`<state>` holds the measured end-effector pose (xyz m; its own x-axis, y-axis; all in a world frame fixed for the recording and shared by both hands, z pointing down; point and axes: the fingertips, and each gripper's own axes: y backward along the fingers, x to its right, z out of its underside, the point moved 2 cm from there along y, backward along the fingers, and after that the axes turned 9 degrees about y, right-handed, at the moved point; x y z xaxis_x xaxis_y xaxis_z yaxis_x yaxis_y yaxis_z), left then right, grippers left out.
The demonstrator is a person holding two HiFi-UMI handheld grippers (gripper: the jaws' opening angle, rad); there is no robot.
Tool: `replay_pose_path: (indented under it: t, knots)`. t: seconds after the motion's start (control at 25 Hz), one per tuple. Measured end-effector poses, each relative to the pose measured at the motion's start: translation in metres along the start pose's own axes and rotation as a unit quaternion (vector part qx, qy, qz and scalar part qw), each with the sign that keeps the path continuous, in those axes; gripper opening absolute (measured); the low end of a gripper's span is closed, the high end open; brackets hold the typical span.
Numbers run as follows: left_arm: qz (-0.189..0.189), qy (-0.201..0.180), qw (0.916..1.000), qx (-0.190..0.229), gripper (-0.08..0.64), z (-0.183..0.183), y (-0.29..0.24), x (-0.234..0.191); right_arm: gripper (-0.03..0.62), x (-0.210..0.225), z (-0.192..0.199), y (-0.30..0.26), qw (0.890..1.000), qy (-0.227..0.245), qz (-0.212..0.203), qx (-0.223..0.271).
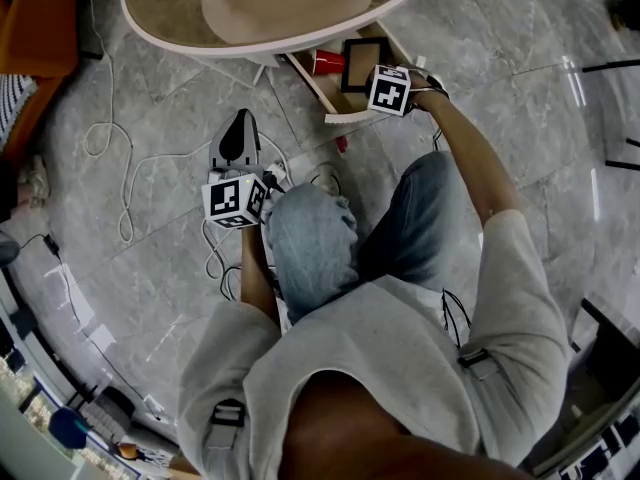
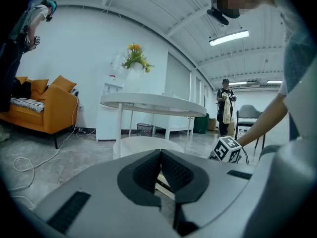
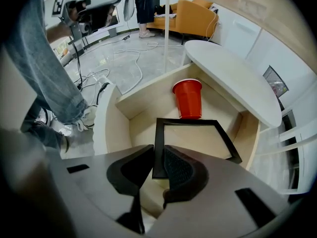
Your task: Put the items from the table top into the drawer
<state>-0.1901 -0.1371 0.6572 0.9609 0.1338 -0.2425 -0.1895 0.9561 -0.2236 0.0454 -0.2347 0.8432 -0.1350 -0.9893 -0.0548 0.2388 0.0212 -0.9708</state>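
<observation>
A black picture frame hangs over the open wooden drawer under the round table. My right gripper is shut on the frame's near edge and points steeply down. A red cup lies on its side at the drawer's far end, beyond the frame. The head view shows the same: the right gripper with the frame above the drawer, and the cup beside it. My left gripper rests by the person's knee, away from the drawer. Its jaws meet with nothing between them.
White cables loop over the grey tiled floor left of the person's knee. An orange sofa stands at the far left. Another person stands far back in the room, behind the white round table.
</observation>
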Motion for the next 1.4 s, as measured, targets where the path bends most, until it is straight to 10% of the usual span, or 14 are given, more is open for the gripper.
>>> replay_pose_path:
  t: [0.88,1.4]
  knots:
    - [-0.005,-0.014,0.9999,-0.007,0.015,-0.002,-0.002,-0.009,0.097,0.002,0.015,-0.038,0.993,0.017,-0.075,-0.087]
    - [0.013,-0.02,0.9997,0.001,0.015,-0.01,-0.002,0.006,0.078,0.029,0.008,0.021,0.998,-0.021,0.056,0.03]
